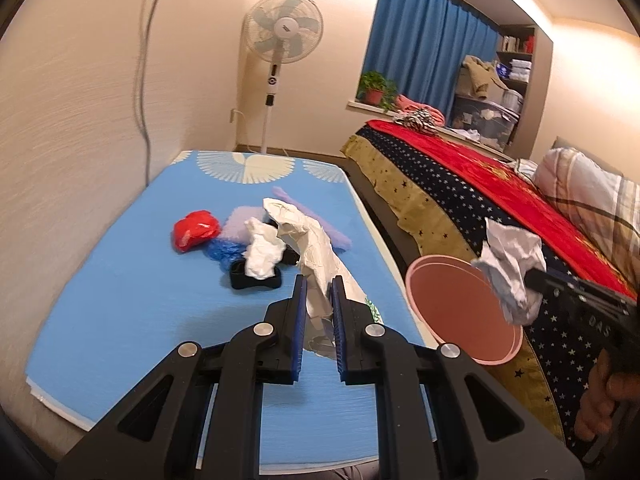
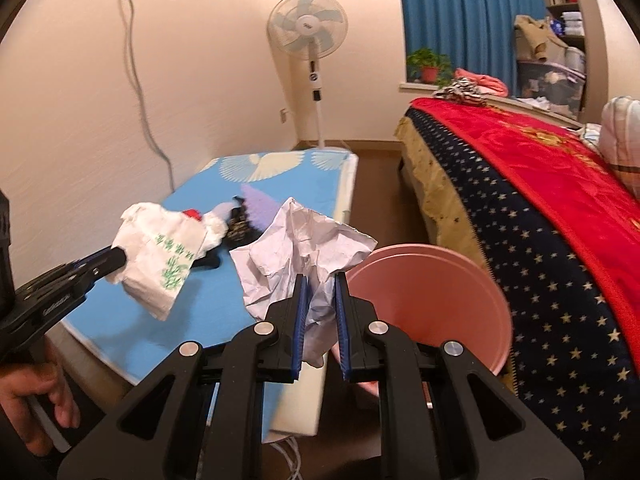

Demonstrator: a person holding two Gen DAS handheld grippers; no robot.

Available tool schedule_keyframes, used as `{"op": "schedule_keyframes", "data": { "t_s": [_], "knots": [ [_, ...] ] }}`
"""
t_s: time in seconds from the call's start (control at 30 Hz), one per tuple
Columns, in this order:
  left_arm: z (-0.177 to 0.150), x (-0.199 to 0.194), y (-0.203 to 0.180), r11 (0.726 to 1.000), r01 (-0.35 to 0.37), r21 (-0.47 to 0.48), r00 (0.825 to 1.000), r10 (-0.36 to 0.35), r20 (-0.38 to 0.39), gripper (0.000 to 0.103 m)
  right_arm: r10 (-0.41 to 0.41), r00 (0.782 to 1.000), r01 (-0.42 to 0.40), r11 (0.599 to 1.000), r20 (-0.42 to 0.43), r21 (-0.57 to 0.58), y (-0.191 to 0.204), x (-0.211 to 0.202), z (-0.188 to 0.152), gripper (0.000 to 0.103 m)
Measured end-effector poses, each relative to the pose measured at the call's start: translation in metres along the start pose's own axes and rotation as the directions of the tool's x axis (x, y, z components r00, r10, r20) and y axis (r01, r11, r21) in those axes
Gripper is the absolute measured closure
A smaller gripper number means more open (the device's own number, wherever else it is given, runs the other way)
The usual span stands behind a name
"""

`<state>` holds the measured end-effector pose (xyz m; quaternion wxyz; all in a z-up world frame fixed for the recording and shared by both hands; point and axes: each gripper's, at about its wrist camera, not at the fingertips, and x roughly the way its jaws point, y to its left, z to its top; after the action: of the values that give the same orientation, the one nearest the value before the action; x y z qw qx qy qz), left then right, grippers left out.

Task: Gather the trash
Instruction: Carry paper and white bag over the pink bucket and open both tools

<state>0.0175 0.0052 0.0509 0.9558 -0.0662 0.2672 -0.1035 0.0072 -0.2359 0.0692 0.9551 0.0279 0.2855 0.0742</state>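
Black arms of the left hand-held gripper [image 1: 319, 286] fill the bottom of its own view, and its blue pads are squeezed on a white plastic bag with green print [image 1: 308, 248]. That bag is long. It runs up and away from the pads, over the blue tabletop [image 1: 120, 280], and its far end tips to the left.

Next to it, the right hand-held gripper [image 2: 320, 284] is closed tight on a crumpled white paper [image 2: 296, 240]. This paper is more of a wad than a long thing. It sticks up from the pads, with a point at the top.

A pink bin [image 2: 432, 300] stands between the tabletop and the bed [image 2: 540, 208], just right of the paper. Its open mouth faces the camera. The part of its inside that shows looks bare.

More trash lies in a heap on the tabletop: a red bag [image 1: 195, 229], a blue bag [image 1: 224, 254], a white tissue wad [image 1: 262, 254], a black thing [image 1: 256, 278] and a light purple sheet [image 1: 312, 228].

A hand [image 2: 36, 396] holds the left hand-held gripper's handle.
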Motion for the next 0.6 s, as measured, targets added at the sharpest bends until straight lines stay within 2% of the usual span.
{"op": "schedule_keyframes", "data": {
  "t_s": [0.33, 0.6],
  "knots": [
    [0.0, 0.031, -0.046, 0.993, 0.092, 0.07, 0.996, -0.092, -0.014, 0.091, -0.093, 0.996, 0.093, 0.994, -0.001, 0.052, -0.048, 0.018, -0.002, 0.089],
    [0.0, 0.067, -0.086, 0.979, 0.154, 0.136, 0.988, -0.15, -0.034, 0.09, -0.183, 0.983, 0.185, 0.977, -0.029, 0.108, -0.096, 0.029, -0.01, 0.089]
  ]
}}
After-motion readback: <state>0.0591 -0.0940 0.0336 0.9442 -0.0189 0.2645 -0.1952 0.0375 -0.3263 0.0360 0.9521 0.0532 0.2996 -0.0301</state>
